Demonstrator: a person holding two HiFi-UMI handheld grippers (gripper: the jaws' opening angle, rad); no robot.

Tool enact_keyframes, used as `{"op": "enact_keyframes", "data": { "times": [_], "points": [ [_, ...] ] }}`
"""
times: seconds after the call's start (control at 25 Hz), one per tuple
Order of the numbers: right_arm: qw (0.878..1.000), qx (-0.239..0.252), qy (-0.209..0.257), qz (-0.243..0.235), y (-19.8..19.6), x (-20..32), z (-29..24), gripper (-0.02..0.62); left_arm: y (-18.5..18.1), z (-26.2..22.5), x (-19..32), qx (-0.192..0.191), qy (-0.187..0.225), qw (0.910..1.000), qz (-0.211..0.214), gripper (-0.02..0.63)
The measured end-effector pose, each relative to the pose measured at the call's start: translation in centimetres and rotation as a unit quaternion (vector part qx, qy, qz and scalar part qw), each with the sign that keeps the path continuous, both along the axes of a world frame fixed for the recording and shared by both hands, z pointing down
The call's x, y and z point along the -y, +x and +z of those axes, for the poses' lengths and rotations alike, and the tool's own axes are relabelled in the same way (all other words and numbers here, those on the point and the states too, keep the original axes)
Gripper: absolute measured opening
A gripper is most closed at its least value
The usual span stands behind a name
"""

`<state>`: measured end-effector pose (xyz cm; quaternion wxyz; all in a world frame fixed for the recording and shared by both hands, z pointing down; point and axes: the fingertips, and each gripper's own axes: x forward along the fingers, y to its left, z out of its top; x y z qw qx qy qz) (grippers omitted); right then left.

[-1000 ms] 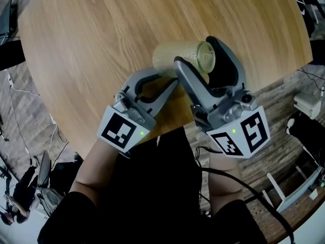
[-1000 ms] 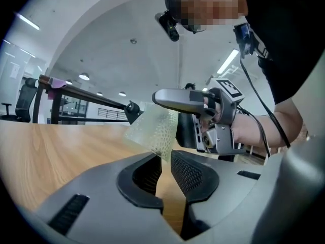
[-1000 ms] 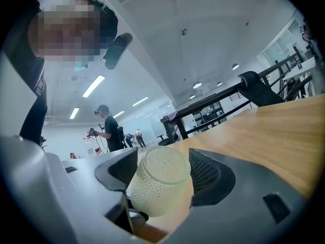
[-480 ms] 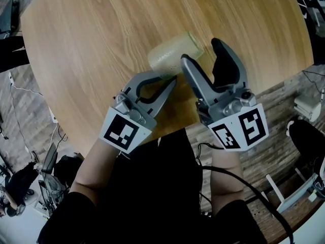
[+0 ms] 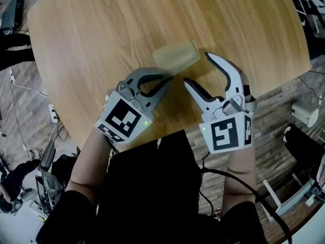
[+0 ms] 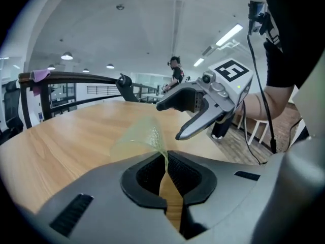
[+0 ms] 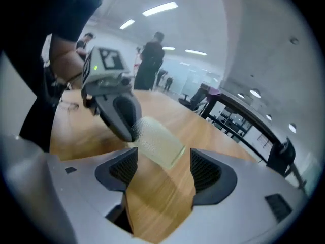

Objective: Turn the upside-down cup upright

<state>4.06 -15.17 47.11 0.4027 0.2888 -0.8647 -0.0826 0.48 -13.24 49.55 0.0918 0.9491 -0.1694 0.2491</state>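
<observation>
One translucent, pebbled cup lies sideways, rim pinched by left claw; right claw spread.

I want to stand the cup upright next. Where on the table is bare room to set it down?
Bare wood lies beyond the cup and to both its sides, out to the far rim of the table. Crowded only at the near edge: the left gripper pinches the cup's rim and the open right gripper sits beside it.
</observation>
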Motion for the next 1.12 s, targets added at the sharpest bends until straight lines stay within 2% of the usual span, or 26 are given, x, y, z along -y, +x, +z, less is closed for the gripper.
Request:
{"op": "enact_keyframes", "data": {
  "times": [0.12, 0.28, 0.44, 0.64, 0.72, 0.88, 1.04, 1.12],
  "points": [
    [0.993, -0.1, 0.023, -0.051, -0.4, -0.2, 1.0, 0.276, 0.1, 0.1, -0.5, 0.034, -0.016, 0.9991, 0.019, 0.021],
    [0.98, -0.18, 0.026, -0.085, -0.7, -0.1, 2.4, 0.304, 1.0, -0.2, -1.2, 0.047, -0.032, 0.9973, 0.046, 0.021],
    [0.972, -0.211, 0.028, -0.099, -1.4, -0.1, 3.2, 0.334, 1.6, -0.1, -2.2, 0.046, -0.036, 0.9957, 0.072, 0.021],
    [0.965, -0.237, 0.041, -0.107, -1.7, -0.1, 4.4, 0.334, 1.7, -0.4, -2.7, 0.028, -0.042, 0.9952, 0.084, 0.021],
    [0.967, -0.23, 0.043, -0.102, -1.6, -0.2, 4.6, 0.334, 1.7, -0.4, -2.8, 0.028, -0.039, 0.9954, 0.083, 0.023],
    [0.981, -0.177, 0.026, -0.071, -1.6, -0.3, 4.7, 0.334, 1.6, -0.7, -2.5, 0.016, -0.03, 0.9974, 0.064, 0.033],
    [0.992, -0.12, 0.016, -0.023, -0.9, 0.4, 4.6, 0.334, 1.6, -1.9, -1.9, -0.027, -0.033, 0.9979, 0.049, 0.158],
    [0.997, -0.081, 0.008, 0.003, -0.5, 0.7, 4.5, 0.334, 1.2, -2.4, -1.2, -0.039, -0.021, 0.9984, 0.035, 0.17]
  ]
}}
